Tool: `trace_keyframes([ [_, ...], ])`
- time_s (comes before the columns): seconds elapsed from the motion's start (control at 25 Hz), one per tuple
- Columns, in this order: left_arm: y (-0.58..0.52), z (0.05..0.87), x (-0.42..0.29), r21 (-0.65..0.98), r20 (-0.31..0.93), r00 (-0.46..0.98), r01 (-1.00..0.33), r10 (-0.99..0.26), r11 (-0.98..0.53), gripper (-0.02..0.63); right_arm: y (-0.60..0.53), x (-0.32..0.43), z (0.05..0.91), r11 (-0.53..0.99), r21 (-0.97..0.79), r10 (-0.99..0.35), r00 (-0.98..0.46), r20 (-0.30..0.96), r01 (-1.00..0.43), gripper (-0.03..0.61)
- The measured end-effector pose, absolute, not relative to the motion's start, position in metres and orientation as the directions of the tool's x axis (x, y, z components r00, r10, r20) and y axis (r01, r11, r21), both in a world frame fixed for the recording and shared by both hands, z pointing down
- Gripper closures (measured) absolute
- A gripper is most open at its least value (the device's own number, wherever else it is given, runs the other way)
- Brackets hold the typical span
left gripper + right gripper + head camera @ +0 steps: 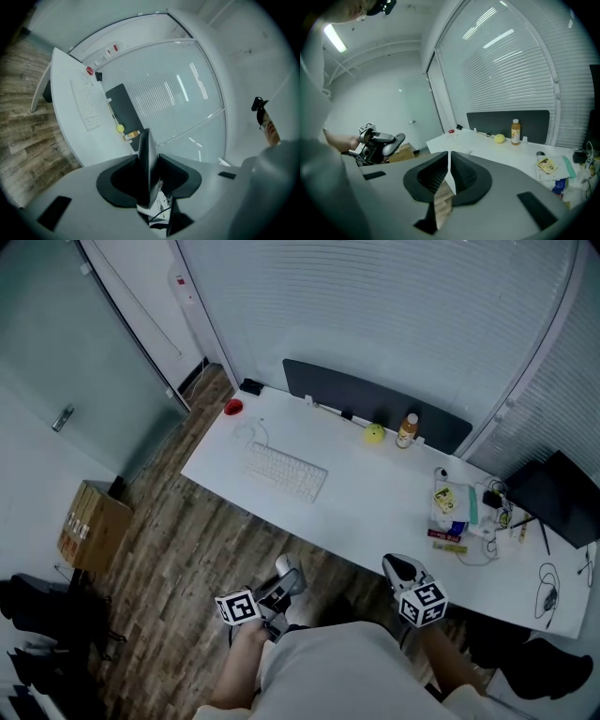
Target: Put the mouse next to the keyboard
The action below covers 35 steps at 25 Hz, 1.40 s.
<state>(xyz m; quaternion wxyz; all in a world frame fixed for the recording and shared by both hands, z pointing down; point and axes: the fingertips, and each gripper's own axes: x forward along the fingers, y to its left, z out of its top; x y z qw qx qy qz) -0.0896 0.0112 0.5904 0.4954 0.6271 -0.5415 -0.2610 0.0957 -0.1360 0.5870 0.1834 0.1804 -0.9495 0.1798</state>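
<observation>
Mouse (441, 472) lies well apart from left gripper (286, 566) and right gripper (396, 563), both jaws clenched empty.

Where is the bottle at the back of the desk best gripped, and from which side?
Grip the straight body below the cap, coming level from the desk's front side. The bottle stands upright just before the dark back panel, with the yellow ball beside it.

White table (375, 498) carries a keyboard (284, 472) at nine o'clock, a small red object (233, 408) at ten, a yellow ball (374, 434) beside a bottle (407, 430) at twelve, and cluttered small items (457, 517) at three.
</observation>
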Motion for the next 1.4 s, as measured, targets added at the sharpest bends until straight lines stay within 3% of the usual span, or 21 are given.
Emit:
trace_keyframes([
  [0.72,-0.055,0.597,-0.086,0.906,0.212,0.324,-0.420,-0.922,0.060,0.465,-0.187,0.092,0.600,0.863,-0.283,-0.271,-0.856,0.440,-0.418,0.540],
  [1.4,-0.129,0.643,-0.144,0.885,0.290,0.524,-0.466,-0.801,0.016,0.465,-0.230,0.049,0.613,0.785,-0.262,-0.384,-0.772,0.506,-0.562,0.540],
])
